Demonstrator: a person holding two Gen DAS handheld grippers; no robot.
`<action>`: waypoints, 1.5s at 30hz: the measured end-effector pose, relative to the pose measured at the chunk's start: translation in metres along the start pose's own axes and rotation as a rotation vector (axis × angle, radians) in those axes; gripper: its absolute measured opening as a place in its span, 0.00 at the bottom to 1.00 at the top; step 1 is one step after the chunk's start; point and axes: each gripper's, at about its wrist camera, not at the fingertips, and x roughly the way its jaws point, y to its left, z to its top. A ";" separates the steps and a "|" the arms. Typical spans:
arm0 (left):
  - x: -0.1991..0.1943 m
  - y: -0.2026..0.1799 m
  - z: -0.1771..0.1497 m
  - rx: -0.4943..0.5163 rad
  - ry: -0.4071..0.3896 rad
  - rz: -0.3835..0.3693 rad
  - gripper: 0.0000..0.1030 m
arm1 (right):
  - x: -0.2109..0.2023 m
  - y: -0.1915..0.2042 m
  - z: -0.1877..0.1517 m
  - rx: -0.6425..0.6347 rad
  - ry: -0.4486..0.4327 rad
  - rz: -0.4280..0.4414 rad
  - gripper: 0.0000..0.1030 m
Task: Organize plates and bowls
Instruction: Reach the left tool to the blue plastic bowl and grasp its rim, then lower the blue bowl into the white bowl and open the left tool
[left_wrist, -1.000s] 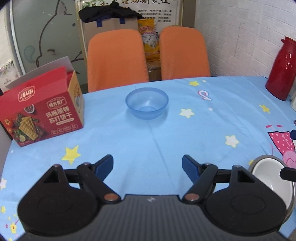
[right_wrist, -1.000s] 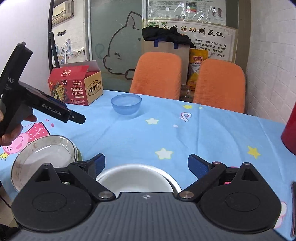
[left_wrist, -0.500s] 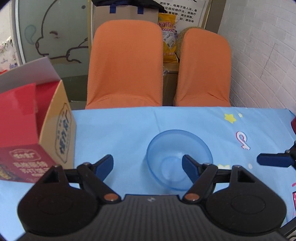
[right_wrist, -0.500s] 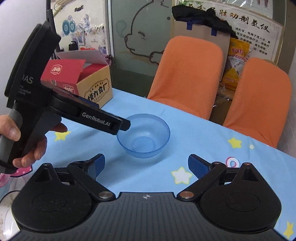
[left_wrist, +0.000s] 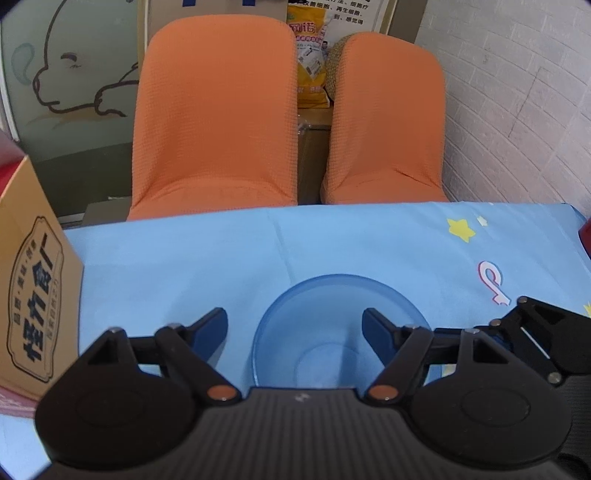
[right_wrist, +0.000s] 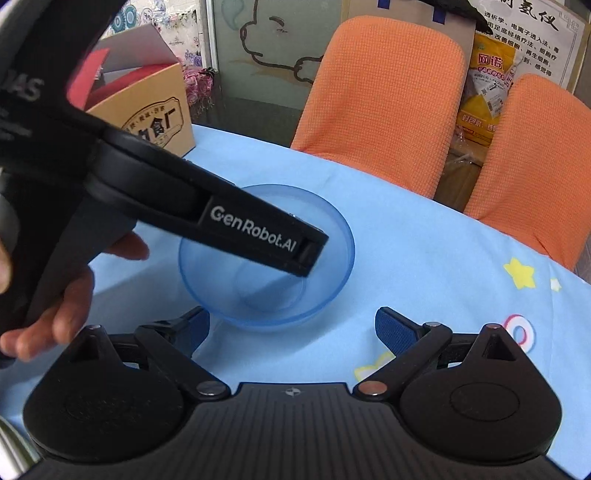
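- Left wrist view: the left gripper (left_wrist: 294, 325) is seen with its blue-padded fingers (left_wrist: 210, 325) spread wide. The translucent blue plastic bowl (left_wrist: 341, 328) stands upright on the blue star-printed tablecloth (left_wrist: 177, 266), toward the far edge of the table. One finger is placed over the bowl's inside and the other outside its left rim; contact cannot be told. A red and tan cardboard cracker box (left_wrist: 33, 306) is seen at the table's left edge, and two orange fabric chairs (left_wrist: 218, 110) beyond the far edge.
- Right wrist view: the right gripper (right_wrist: 291, 328) is held with fingers spread, just short of the bowl's (right_wrist: 332, 236) near side, nothing gripped. The left gripper (right_wrist: 306, 254) is reached over the bowl, its tip above the inside.
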 end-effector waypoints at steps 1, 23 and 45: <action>0.000 -0.001 0.000 0.016 0.002 -0.008 0.67 | 0.003 -0.002 0.001 0.009 0.002 0.009 1.00; -0.105 -0.059 -0.016 0.106 -0.099 -0.053 0.45 | -0.096 0.015 -0.003 -0.110 -0.205 -0.054 1.00; -0.175 -0.240 -0.200 0.335 -0.035 -0.136 0.48 | -0.227 0.039 -0.215 0.145 -0.262 -0.153 1.00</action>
